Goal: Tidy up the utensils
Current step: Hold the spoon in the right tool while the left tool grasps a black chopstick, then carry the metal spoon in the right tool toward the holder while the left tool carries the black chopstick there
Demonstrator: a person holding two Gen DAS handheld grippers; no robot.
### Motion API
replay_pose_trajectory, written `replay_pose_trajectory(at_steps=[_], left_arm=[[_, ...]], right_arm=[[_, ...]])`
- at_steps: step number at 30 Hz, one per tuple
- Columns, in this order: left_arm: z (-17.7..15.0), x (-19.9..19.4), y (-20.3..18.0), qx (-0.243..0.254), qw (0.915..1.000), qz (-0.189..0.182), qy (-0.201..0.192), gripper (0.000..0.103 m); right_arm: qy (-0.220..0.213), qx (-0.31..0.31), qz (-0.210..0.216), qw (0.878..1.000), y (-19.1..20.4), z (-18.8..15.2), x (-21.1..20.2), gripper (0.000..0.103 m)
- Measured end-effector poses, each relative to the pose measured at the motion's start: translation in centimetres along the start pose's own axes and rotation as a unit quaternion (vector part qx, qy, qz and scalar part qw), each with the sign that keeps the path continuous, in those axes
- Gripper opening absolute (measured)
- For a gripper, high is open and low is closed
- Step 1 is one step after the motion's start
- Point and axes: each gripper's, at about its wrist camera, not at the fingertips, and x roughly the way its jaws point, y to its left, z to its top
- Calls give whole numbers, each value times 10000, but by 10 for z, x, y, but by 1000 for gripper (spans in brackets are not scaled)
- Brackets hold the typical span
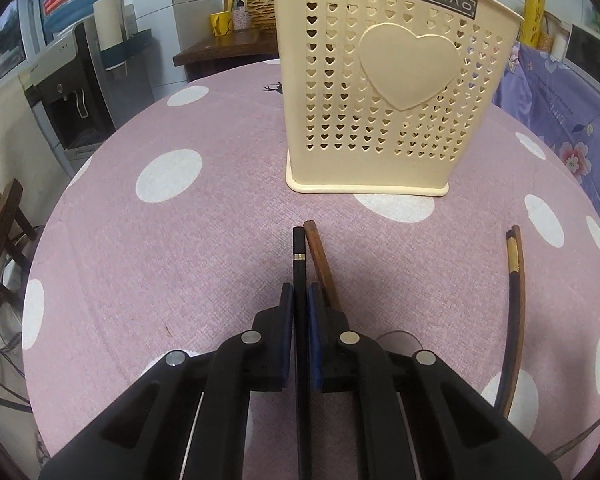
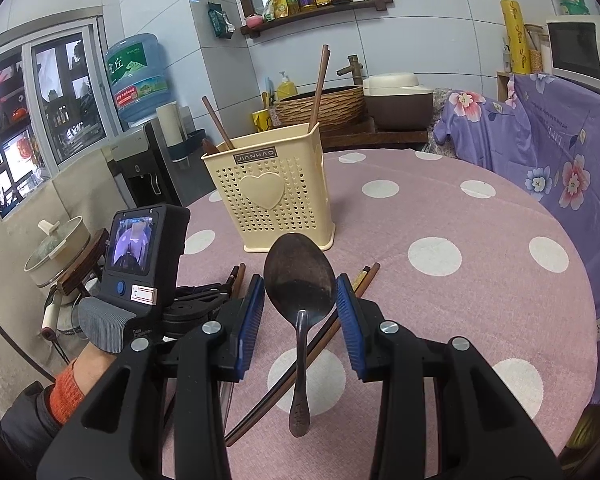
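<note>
1. Left gripper: black two-finger tool with blue pads, jaws drawn nearly together and pinching a black chopstick with a thin gold band that runs straight between the pads.
2. Just to the right of that chopstick: a brown wooden chopstick, lying on the table against the right pad's outer side, outside the grip.
3. Further right on the table: a second pair, one dark chopstick with a gold section and one brown wooden one, lying side by side, well apart from the left gripper.
4. Right gripper: same black build with ribbed blue pads, jaws partly apart and clamped on the bowl of a dark, worn metal spoon; bowl forward toward the holder, handle pointing back toward the camera, spoon raised above the table.
5. Cream plastic utensil holder with heart-shaped holes, a raised heart and a "JIANHAO" label: standing upright on the table beyond both grippers, with two brown wooden chopsticks leaning out of its top, one at each back corner.
6. Round table under a pink cloth with white dots: bearing the holder and all loose chopsticks.
7. In the right wrist view, at left: a gloved hand with an orange cuff, holding the left tool, whose small screen is lit.
</note>
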Motion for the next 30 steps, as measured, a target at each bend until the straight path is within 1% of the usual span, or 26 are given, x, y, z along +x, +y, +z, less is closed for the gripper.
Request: replay_pose_trajectory(at_steps=[3,6,10,14,16,19,22,27,30], left_arm=[[0,0,0,3,10000,-2,-13,8],[0,0,3,-106,9999,-107,-13,8],[0,1,3,-99,9999,-133,-10,8],[0,0,11,-246,9991,-345,-3,8],[0,-5,16,-316,9985,-429,-88,8],[0,-25,28,-487,9957,-694,-382,8],[1,-58,42,-616,9903,-953,-805,8],[1,-117,64,-728,9778,-1167,-1580,8],[-3,-139,73,-793,9717,-1243,-1848,8]], right_arm=[[0,14,-27,10000,0,0,0,38],[18,58,-22,10000,-2,-1,1,38],[35,83,-69,9999,-3,-1,4,38],[10,64,-108,9999,-3,-2,5,38],[0,46,-100,9999,-3,-2,4,38],[-29,8,-92,10000,-3,-2,3,38],[-70,-26,-97,9999,-3,-1,0,38],[-98,-14,-124,9999,-6,-1,-1,37],[-111,-1,-147,9998,-7,-2,-2,38]])
